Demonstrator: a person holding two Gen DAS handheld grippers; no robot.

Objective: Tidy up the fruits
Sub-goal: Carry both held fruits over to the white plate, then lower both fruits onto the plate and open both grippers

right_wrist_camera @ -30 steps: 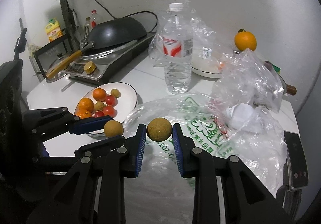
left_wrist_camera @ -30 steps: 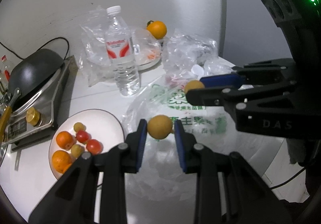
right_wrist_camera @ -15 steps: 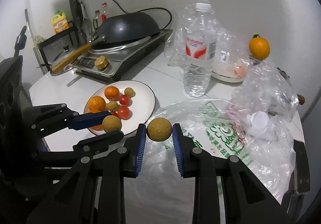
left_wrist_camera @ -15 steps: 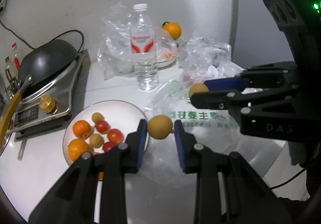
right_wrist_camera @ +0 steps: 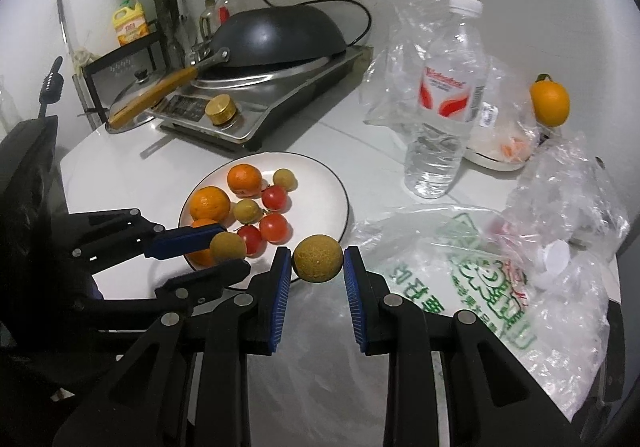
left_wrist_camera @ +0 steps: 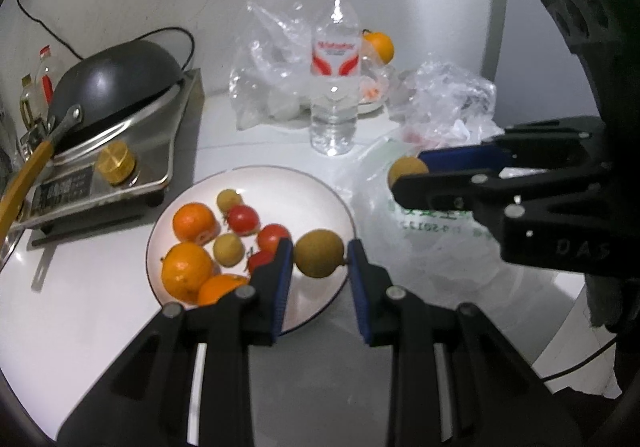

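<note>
Brown longans (left_wrist_camera: 319, 254) pinched over perhaps plate's (left_wrist_camera: 320, 187) edge.

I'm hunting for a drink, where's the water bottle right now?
In the right wrist view the water bottle stands upright toward the right, behind the white plate of fruit, against a clear plastic bag.

The plate (right_wrist_camera: 320, 183) looks glossy ceramic, the wok (right_wrist_camera: 280, 35) matt dark metal, the bags (right_wrist_camera: 500, 287) thin crinkled clear plastic.
</note>
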